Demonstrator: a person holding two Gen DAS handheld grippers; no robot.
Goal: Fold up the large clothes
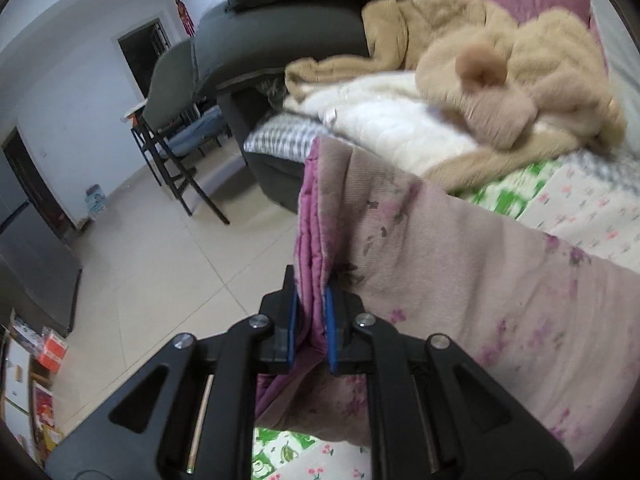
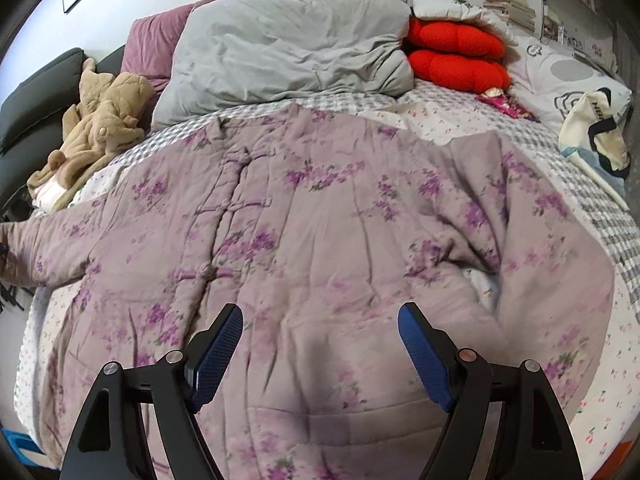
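A large padded jacket (image 2: 320,224), pale mauve with purple flowers and knot buttons, lies spread front-up on the bed. Its left sleeve (image 2: 44,248) stretches off to the left edge. My left gripper (image 1: 312,316) is shut on that sleeve's cuff (image 1: 440,264), showing the pink lining, and holds it lifted beside the bed. My right gripper (image 2: 320,344) is open and empty, hovering just above the jacket's lower body, with blue pads (image 2: 220,352) on either side.
A tan plush garment (image 1: 520,92) (image 2: 100,128) lies on the bed's left side by a dark sofa (image 1: 280,28). A grey duvet (image 2: 288,48), red cushions (image 2: 456,56) and a tote bag (image 2: 596,128) sit at the bed's far side. A chair (image 1: 172,120) stands on the tiled floor.
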